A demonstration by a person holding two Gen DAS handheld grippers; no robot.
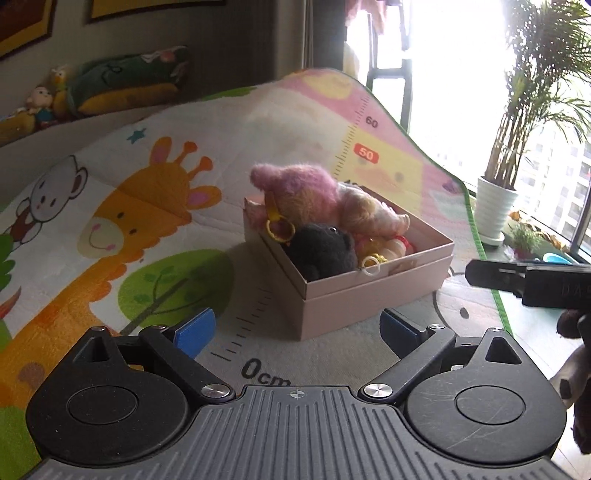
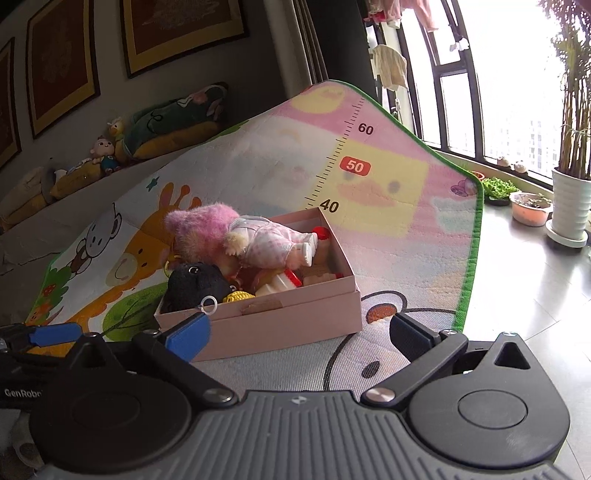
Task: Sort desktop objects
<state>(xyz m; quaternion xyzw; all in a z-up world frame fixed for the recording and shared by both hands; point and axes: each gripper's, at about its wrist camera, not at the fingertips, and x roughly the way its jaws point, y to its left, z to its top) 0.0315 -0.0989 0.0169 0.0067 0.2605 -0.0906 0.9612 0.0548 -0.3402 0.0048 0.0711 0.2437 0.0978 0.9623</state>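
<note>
Left gripper (image 1: 297, 328) empty, blue-padded fingers (image 1: 195, 328) spread wide, low over the play mat (image 1: 155, 192) near the printed "0cm" mark. Right gripper (image 2: 301, 334) also empty with fingers spread wide, hovering over the mat's bear print; in the left wrist view part of it shows as a black bar at the right edge (image 1: 524, 282). In the right wrist view the left gripper's blue pad shows at the far left (image 2: 55, 334).

Just beyond both grippers sits a pink box (image 1: 354, 291) (image 2: 280, 314) on the mat, open and full. Inside: black plush toy (image 1: 321, 251) (image 2: 199, 284) at the near corner, white ring (image 1: 370, 266) (image 2: 208, 304) on the front rim beside it, a yellow piece (image 2: 240, 296) next to that. Pink fuzzy plush (image 1: 295, 184) (image 2: 199, 225) rises above the far-left rim. Doll in pink checked clothes (image 2: 273, 243) lies across the top, touching the pink plush. Red and white small pieces lie underneath, too jumbled to identify.

Mat carries giraffe, bear and ruler prints. Behind it, a ledge with cushions (image 2: 177, 118) and small figures (image 2: 105, 153). Framed pictures (image 2: 181, 33) on the wall. Potted plant (image 1: 495, 206) (image 2: 570, 199) by the window at right.
</note>
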